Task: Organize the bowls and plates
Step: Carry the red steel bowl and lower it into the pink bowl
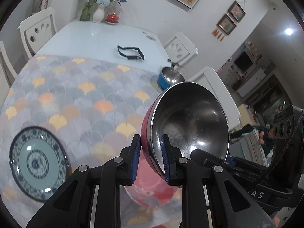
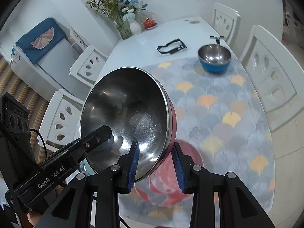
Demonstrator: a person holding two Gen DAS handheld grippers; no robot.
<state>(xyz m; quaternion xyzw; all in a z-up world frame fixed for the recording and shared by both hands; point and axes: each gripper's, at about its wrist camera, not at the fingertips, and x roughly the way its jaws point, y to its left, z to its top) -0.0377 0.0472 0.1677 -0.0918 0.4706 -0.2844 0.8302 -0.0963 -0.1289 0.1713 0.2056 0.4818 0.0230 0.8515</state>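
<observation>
1. The left gripper [image 1: 151, 158] has its jaws closed on the rim of a red steel-lined bowl [image 1: 188, 125], one pad on the red outside, the other on the metal inside.
2. The right gripper [image 2: 155, 164] straddles the same bowl's [image 2: 125, 110] rim from the opposite side; the inner pad touches the steel, but the outer pad stands just off the red wall, so the jaws are open.
3. The bowl is held tilted on edge above the patterned mat [image 1: 79, 98] on the bench [image 1: 98, 38].
4. Under it lies a red plate [image 2: 176, 172], blurred.
5. A blue-and-white plate [image 1: 38, 163] lies at the near left of the mat.
6. A blue steel-lined bowl [image 2: 214, 58] stands upright at the mat's far right edge.
</observation>
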